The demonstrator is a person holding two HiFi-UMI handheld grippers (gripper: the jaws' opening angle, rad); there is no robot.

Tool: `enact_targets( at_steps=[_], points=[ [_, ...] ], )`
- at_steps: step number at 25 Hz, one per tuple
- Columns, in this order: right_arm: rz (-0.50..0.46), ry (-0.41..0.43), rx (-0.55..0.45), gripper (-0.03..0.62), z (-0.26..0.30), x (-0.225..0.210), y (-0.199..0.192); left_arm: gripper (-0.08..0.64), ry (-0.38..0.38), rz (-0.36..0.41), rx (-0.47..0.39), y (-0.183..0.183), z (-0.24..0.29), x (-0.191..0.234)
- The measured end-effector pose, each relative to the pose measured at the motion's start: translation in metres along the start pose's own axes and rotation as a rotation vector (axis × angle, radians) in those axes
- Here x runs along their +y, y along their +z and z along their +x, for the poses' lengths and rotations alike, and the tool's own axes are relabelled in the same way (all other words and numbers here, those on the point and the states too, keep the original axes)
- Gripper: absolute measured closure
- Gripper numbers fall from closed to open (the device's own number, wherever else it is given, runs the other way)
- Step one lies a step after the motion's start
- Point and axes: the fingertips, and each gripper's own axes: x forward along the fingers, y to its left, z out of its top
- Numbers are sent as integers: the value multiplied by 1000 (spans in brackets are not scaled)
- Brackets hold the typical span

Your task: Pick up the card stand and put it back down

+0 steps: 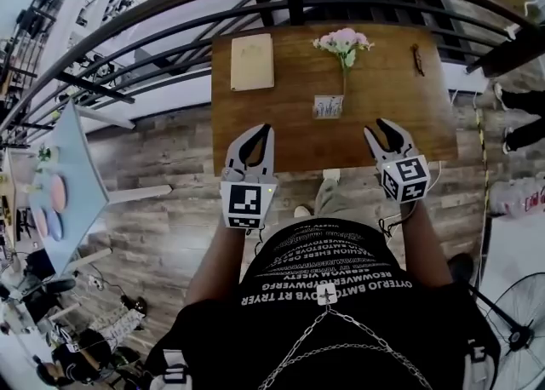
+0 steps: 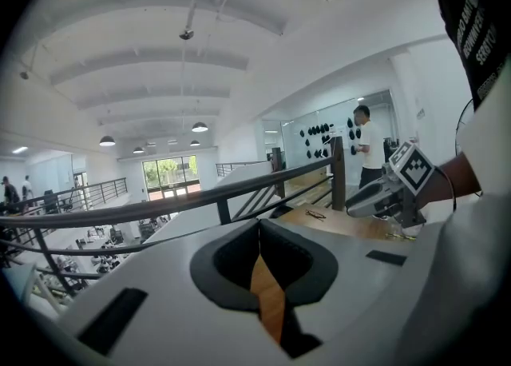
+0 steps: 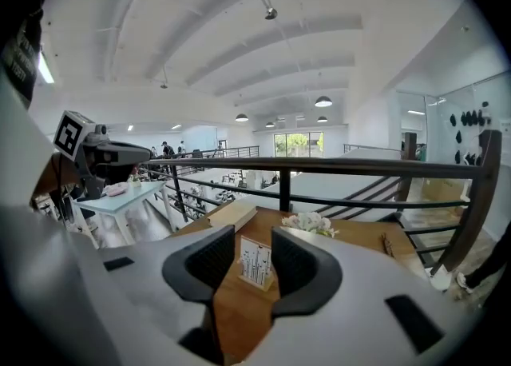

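Holding both grippers over the table's (image 1: 289,124) near edge | we see the left gripper (image 1: 268,129) with jaws together, nothing in them | right gripper (image 1: 378,129) jaws apart, empty | card stand (image 1: 328,106) upright mid-table, ahead between the grippers, touched by neither, just nearer us than the flowers (image 1: 342,41)

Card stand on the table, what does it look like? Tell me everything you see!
The card stand is a small white card with thin dark drawings on it. It stands upright in a pale base that looks like wood. It sits near the middle of the brown table, with pink flowers just behind it. Nothing holds it: the right claw is open and not touching it.
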Motion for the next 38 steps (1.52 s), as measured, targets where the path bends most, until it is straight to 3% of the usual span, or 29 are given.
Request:
enact_targets(
  at_steps=[8, 16, 38],
  points=[
    [45, 38, 91, 442, 53, -31, -40, 532, -12, -6, -1, 19, 52, 4],
    [61, 89, 146, 440, 97, -46, -71, 534, -15, -41, 26, 11, 86, 5],
    [68, 258, 313, 420, 193, -37, -157, 532, 11, -75, 135, -24, 115, 17]
  ],
)
